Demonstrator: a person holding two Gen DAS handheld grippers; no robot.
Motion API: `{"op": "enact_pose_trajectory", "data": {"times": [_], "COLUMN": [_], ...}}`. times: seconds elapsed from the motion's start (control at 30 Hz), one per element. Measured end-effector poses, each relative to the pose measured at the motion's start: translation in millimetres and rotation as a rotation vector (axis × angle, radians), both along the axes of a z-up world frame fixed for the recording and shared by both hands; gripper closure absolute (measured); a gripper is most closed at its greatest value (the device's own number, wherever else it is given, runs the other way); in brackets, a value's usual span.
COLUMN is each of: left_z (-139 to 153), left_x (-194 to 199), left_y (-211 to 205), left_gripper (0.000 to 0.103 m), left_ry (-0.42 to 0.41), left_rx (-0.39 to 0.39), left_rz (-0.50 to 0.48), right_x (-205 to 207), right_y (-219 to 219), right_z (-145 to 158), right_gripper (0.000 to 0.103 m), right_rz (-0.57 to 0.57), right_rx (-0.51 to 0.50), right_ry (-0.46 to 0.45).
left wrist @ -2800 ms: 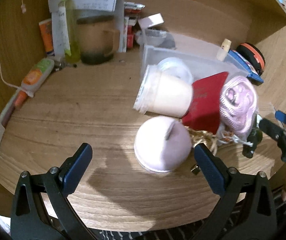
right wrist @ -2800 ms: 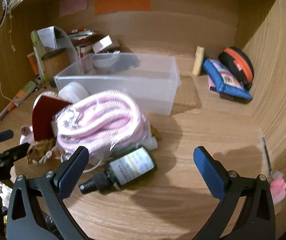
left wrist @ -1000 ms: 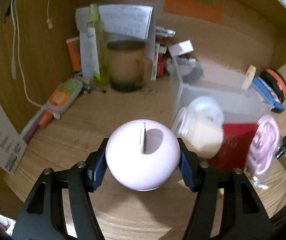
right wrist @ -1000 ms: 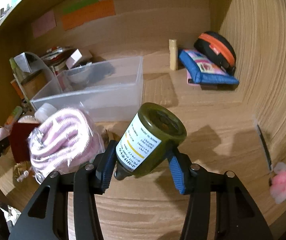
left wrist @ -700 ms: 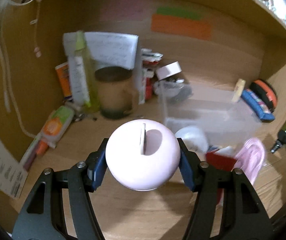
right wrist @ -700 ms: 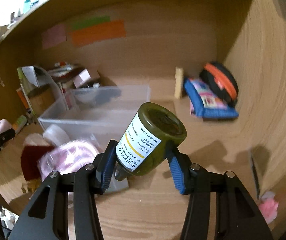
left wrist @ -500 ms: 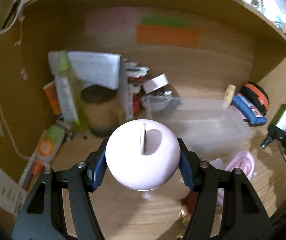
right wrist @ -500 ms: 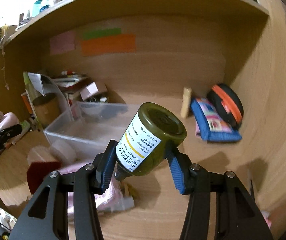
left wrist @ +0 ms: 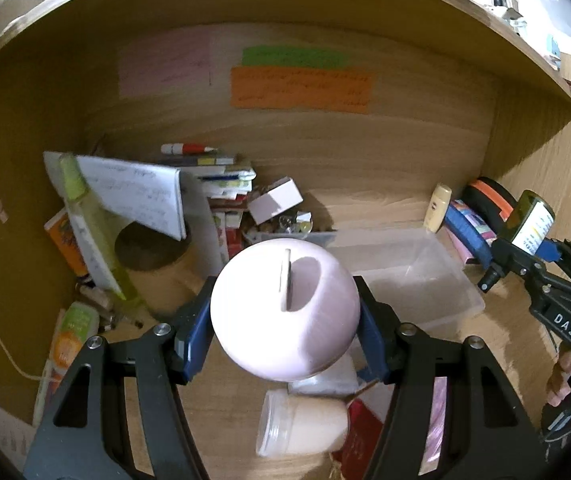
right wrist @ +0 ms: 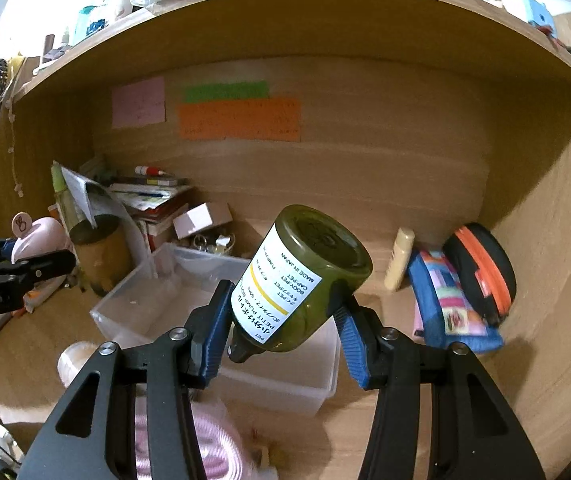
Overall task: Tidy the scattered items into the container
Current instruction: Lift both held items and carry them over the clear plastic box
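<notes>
My left gripper (left wrist: 285, 334) is shut on a round pale pink ball-shaped item (left wrist: 284, 309) and holds it up above the desk, just left of the clear plastic container (left wrist: 417, 276). My right gripper (right wrist: 281, 338) is shut on a dark green bottle with a white label (right wrist: 303, 280), raised above the container (right wrist: 173, 300). The right gripper with the bottle also shows in the left wrist view (left wrist: 525, 236). On the desk below lie a cream jar on its side (left wrist: 301, 426), a red card (left wrist: 359, 436) and a pink coiled cord in a bag (right wrist: 205, 448).
A brown mug (left wrist: 147, 252), a yellow-green bottle (left wrist: 93, 236), papers and a small white box (left wrist: 275, 200) crowd the back left. A cream tube (right wrist: 399, 258), a blue pouch (right wrist: 449, 300) and a black-orange case (right wrist: 481, 272) sit at the back right. Wooden walls enclose the desk.
Both grippers closed on their items, the pink ball and the green bottle, lifted them off the desk and rose, now higher and closer to the container.
</notes>
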State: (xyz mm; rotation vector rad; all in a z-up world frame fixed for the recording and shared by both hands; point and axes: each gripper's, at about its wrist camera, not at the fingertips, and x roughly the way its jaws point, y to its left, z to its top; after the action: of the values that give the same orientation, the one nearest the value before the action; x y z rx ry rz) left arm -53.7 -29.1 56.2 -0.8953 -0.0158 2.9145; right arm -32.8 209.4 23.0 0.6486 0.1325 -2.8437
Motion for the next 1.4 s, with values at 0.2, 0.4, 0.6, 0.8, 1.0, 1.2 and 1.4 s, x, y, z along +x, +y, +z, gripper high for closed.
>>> {"op": "enact_pose_trajectory", "data": {"times": [0.2, 0.4, 0.6, 0.8, 1.0, 1.2, 1.4], "left_z": [6, -8, -27, -42, -58, -72, -82], "left_x": [-24, -50, -68, -80, -96, -106, -108], "left_y": [6, 16, 28, 37, 46, 56, 68], "left_gripper": [0.040, 0.040, 0.040, 0.040, 0.040, 0.040, 0.040], "left_ry": [-0.016, -0.065, -0.117, -0.164, -0.215, -0.260, -0.273], "left_rx": [0.002, 0.000, -0.025, -0.066, -0.099, -0.139, -0.194], "left_rz": [-0.015, -0.042, -0.081, -0.105, -0.121, -0.150, -0.181], "right_x": [-24, -45, -62, -75, -82, -91, -95], "right_y": [0, -4, -3, -9, -17, -24, -31], "right_z": [2, -11, -29, -47, -58, -68, -72], "right_gripper": [0.057, 0.057, 0.057, 0.057, 0.057, 0.057, 0.057], "right_rz": [0.019, 0.027, 0.037, 0.067, 0.074, 0.108, 0.129], "right_rx": [0.001, 0.030, 0.052, 0.132, 0.196, 0.221, 0.257], "right_ry": [-0.026, -0.076, -0.139, -0.199, -0.220, -0.265, -0.272]}}
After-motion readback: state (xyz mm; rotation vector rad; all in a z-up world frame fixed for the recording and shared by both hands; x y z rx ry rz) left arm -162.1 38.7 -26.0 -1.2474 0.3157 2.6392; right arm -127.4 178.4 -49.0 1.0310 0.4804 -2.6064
